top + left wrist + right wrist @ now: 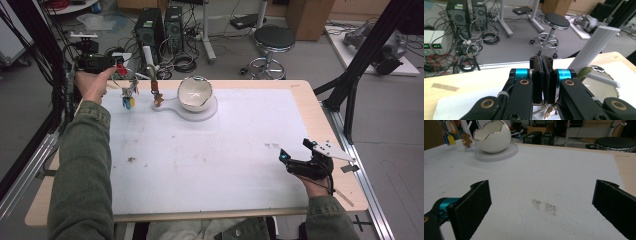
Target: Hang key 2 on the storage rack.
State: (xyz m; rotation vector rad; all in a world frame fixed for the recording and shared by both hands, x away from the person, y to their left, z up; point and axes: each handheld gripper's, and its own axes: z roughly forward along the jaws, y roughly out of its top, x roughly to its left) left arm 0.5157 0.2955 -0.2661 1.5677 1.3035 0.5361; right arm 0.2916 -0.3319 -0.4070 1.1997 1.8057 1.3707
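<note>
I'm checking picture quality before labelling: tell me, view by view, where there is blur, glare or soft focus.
High view: even room light, soft throughout, the bunch of keys under the left tool reads as small blobs. Left gripper view: shut jaws sharp, a bright glint on the bowl rim. Right gripper view: near jaws of the right tool blurred, the mat and the bowl clearer.

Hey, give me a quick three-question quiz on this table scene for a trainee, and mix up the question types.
1. True or false: the right hand-held gripper has its jaws shut.
2. What does the left hand-held gripper hold? A) a bunch of keys B) a spoon C) a cup
3. What stands on the round white base?

Key: 1 false, the jaws stand wide apart over the mat. 2 A. 3 the egg-shaped white bowl.
</note>
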